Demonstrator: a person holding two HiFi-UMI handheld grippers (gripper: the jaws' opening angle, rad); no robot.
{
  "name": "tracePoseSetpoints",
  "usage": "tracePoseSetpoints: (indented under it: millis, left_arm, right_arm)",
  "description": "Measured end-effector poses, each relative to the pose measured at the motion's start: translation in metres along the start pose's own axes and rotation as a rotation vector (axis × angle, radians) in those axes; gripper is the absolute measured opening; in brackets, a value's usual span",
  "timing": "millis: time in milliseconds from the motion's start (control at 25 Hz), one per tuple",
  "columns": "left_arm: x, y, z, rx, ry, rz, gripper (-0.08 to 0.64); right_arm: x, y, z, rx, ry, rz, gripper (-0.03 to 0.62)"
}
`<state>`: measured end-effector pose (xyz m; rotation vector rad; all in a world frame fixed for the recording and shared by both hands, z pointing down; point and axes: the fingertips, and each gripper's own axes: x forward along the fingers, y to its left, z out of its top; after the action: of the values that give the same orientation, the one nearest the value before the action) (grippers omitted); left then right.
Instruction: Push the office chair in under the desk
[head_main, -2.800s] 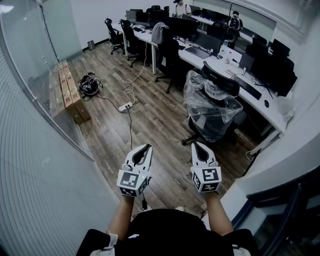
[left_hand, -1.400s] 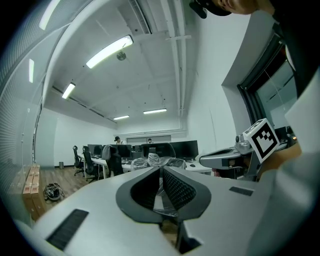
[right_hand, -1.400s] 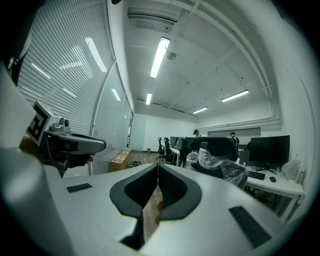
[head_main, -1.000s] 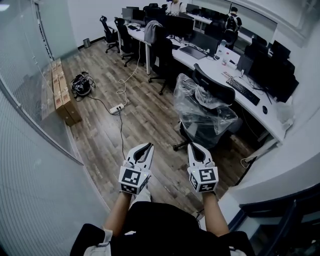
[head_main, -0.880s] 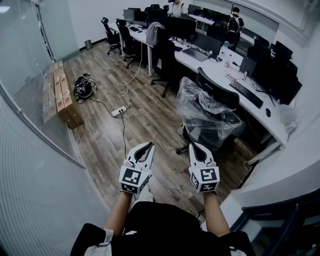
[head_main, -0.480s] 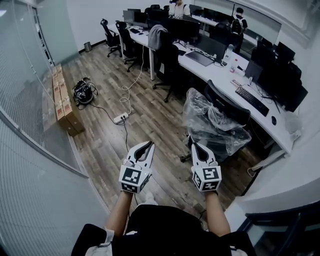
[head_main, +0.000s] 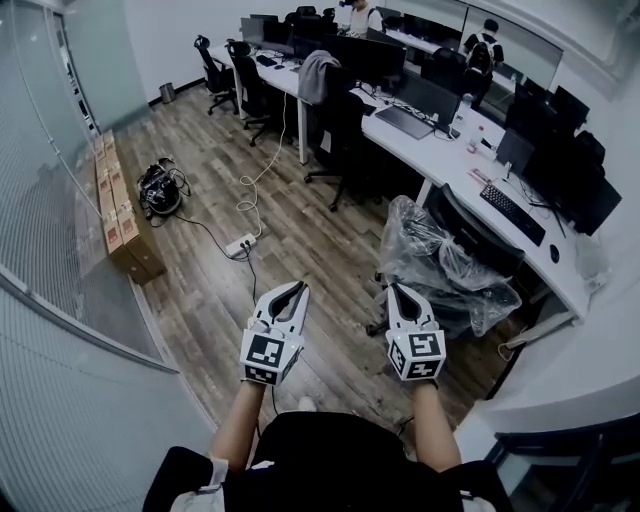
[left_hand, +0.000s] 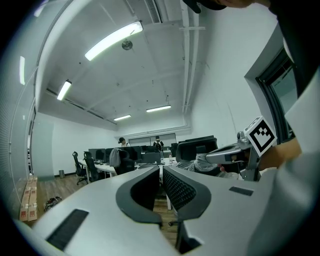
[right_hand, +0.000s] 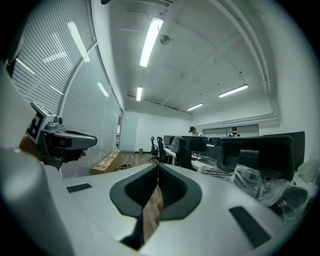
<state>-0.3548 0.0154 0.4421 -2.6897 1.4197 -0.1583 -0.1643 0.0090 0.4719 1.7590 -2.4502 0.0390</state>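
Note:
The office chair (head_main: 452, 262) is black, with clear plastic wrap bunched over its seat and back. It stands on the wood floor just off the long white desk (head_main: 452, 152), its back turned away from the desk. My left gripper (head_main: 296, 289) and right gripper (head_main: 396, 289) are held out side by side, both shut with nothing between the jaws. The chair is ahead and to the right of the right gripper, apart from it. In the right gripper view the wrapped chair (right_hand: 261, 176) fills the right side beyond the shut right gripper (right_hand: 158, 168). The left gripper (left_hand: 161, 169) points level toward the desks.
A glass wall (head_main: 60, 290) curves along the left, with cardboard boxes (head_main: 118, 218) at its foot. A power strip (head_main: 240, 245) and its cable lie on the floor beside a black bundle (head_main: 160, 188). More chairs (head_main: 340, 130), monitors and two persons (head_main: 365, 14) are at the far desks.
Both grippers have been carried forward over the floor, still shut. The wrapped chair now sits nearer and further right in the head view.

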Motion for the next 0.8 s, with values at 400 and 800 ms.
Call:
tracePoseSetpoints:
  millis: [400,800]
  left_arm:
    - [0.015,0.051,-0.014,-0.01,0.008,-0.036,0.035]
    - [0.055,0.005,-0.029,-0.007,0.021,-0.185,0.035]
  right_arm:
    - [0.042,0.029,0.001,-0.055,0.036,-0.025,0.025]
    - [0.013,-0.016,-0.02,-0.057,0.095,-0.151,0.025]
